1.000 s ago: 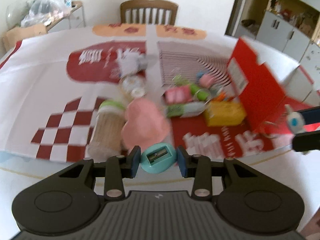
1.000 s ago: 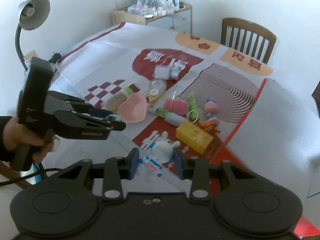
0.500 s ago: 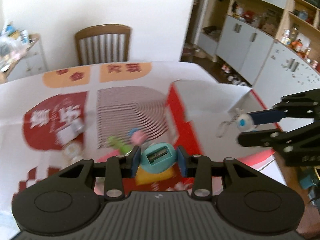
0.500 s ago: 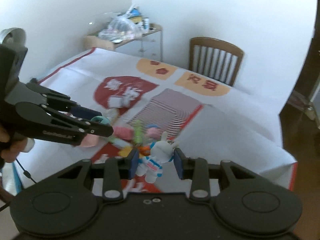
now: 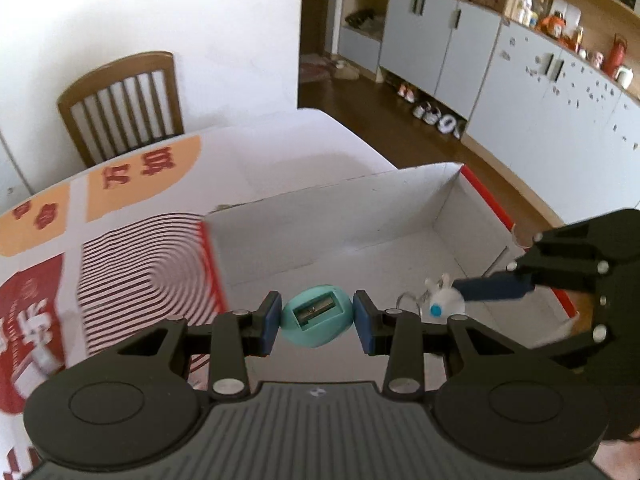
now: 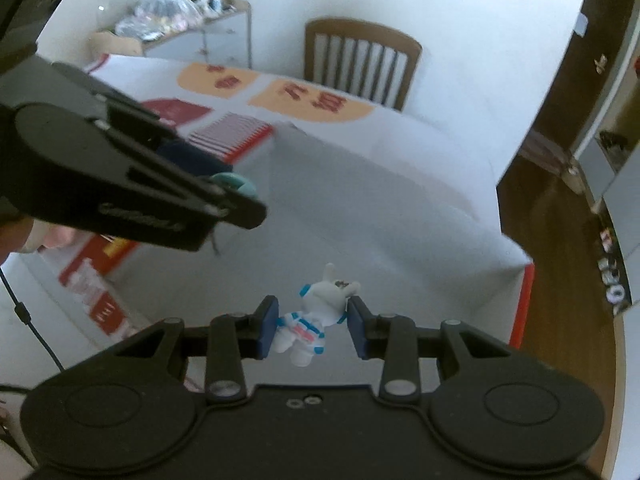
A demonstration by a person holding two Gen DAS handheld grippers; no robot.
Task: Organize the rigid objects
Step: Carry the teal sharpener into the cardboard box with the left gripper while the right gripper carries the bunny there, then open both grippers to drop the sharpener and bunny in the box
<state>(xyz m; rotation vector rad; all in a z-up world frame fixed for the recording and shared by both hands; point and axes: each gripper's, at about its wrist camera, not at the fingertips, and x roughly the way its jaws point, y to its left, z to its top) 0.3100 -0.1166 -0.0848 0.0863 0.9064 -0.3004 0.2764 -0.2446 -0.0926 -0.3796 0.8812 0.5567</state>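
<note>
The left gripper (image 5: 316, 318) is clenched on a teal pencil sharpener (image 5: 317, 316) and the right gripper (image 6: 312, 326) is clenched on a small white rabbit figure (image 6: 316, 314); both are held in the air above the open white box with red outside (image 5: 448, 204), whose floor spreads from about 12 to 2 o'clock ahead of the left fingers, long axis running left to right. In the left view the right gripper comes in from 3 o'clock, and both seem equally near to the box. The box's near wall is hidden behind the grippers, and the right view is blurred, so how high the two things hang over the floor I cannot tell.
</note>
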